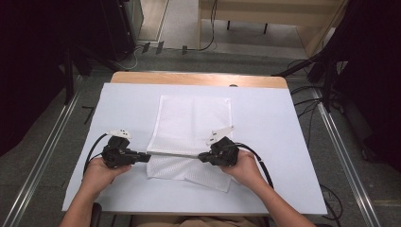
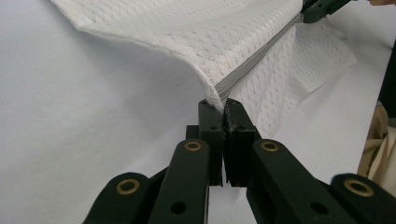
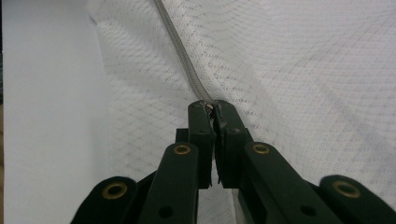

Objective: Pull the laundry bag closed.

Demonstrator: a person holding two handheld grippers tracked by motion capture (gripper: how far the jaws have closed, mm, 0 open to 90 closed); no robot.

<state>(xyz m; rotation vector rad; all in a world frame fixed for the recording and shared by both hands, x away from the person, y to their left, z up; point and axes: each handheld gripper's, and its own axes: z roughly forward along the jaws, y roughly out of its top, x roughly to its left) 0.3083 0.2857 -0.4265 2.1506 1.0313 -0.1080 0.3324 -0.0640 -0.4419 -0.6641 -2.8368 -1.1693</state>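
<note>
A white mesh bag (image 1: 194, 125) with a grey zipper (image 1: 174, 155) lies on the white table. My left gripper (image 1: 147, 158) is shut on the zipper line's left end (image 2: 219, 95), lifting the fabric there. At the other end, my right gripper (image 1: 201, 157) is shut on the zipper (image 3: 187, 60), with a bit of metal like the pull (image 3: 211, 106) between its jaws. The zipper is stretched taut between the two grippers, a little above the table. In the left gripper view the right gripper (image 2: 310, 11) shows at the top right. Part of the bag (image 1: 198, 174) lies flat below the zipper line.
The white table cover (image 1: 265, 123) has bare room on both sides of the bag. A wooden edge (image 1: 198, 78) runs along the far side. Cables (image 1: 307, 104) and metal rails (image 1: 340, 142) lie on the floor around the table.
</note>
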